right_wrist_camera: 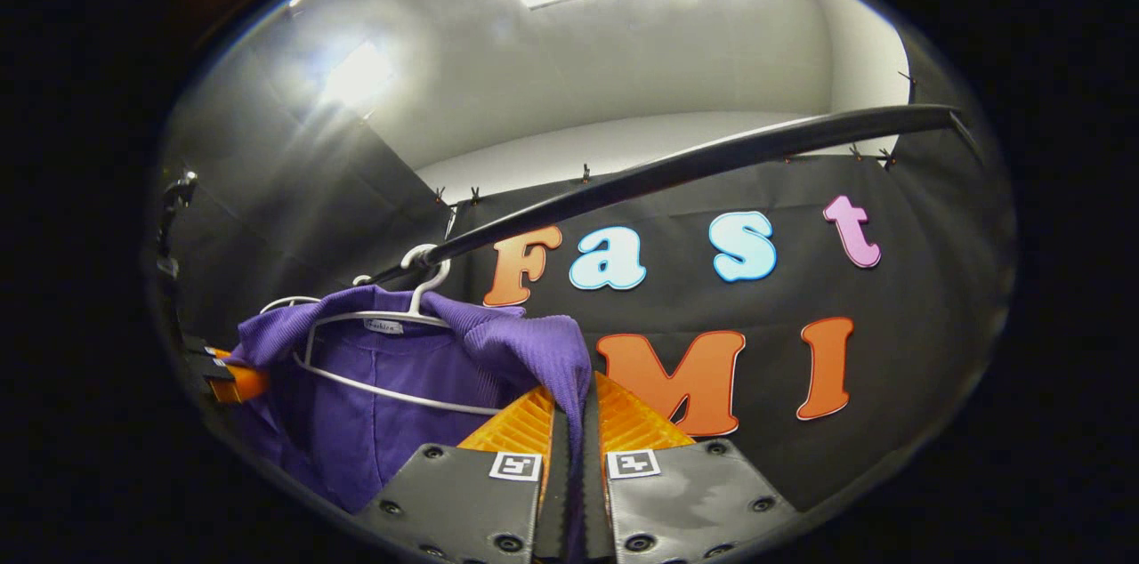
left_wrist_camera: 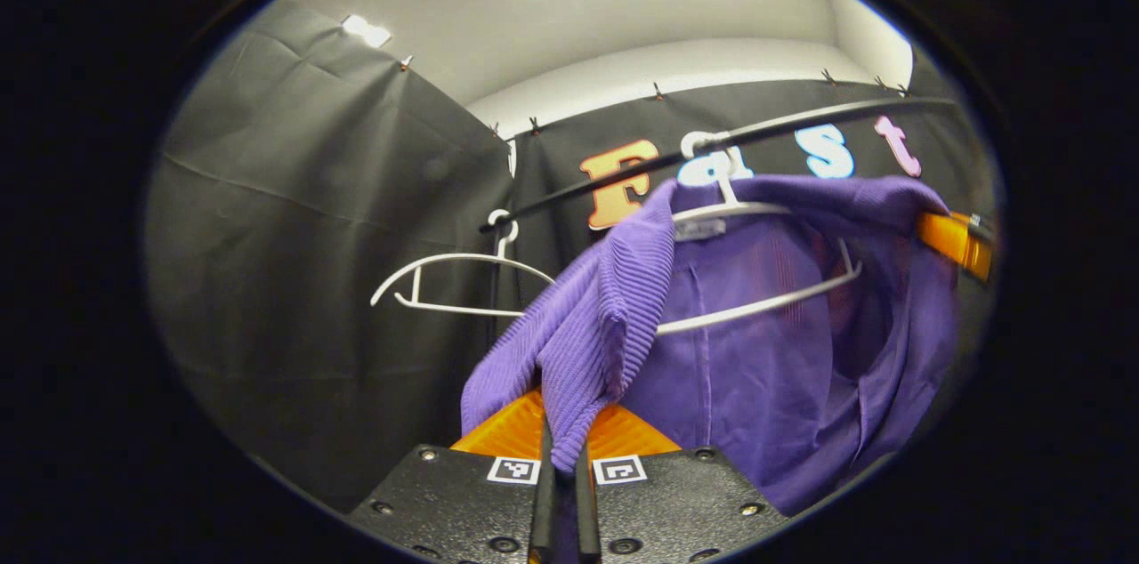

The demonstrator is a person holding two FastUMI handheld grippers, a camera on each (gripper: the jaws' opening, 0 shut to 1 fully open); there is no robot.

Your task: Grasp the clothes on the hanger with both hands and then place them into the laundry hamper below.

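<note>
A purple ribbed garment [left_wrist_camera: 765,350] hangs on a white hanger [left_wrist_camera: 765,302] from a dark rail [left_wrist_camera: 801,124]. My left gripper [left_wrist_camera: 561,466] is shut on the garment's left shoulder, with a fold of cloth draped over its fingers. In the right gripper view the same garment [right_wrist_camera: 374,404] hangs at lower left on its hanger [right_wrist_camera: 391,315]. My right gripper [right_wrist_camera: 574,448] is shut on the other shoulder, purple cloth pinched between the fingers. The right gripper [left_wrist_camera: 957,244] also shows at the far right of the left gripper view, and the left gripper [right_wrist_camera: 227,379] at the far left of the right gripper view.
A second white hanger [left_wrist_camera: 454,279], bare, hangs on the same rail to the left of the garment. The rail [right_wrist_camera: 676,168] runs across in front of the black cloth wall. Ceiling lights glare above. The hamper is out of sight.
</note>
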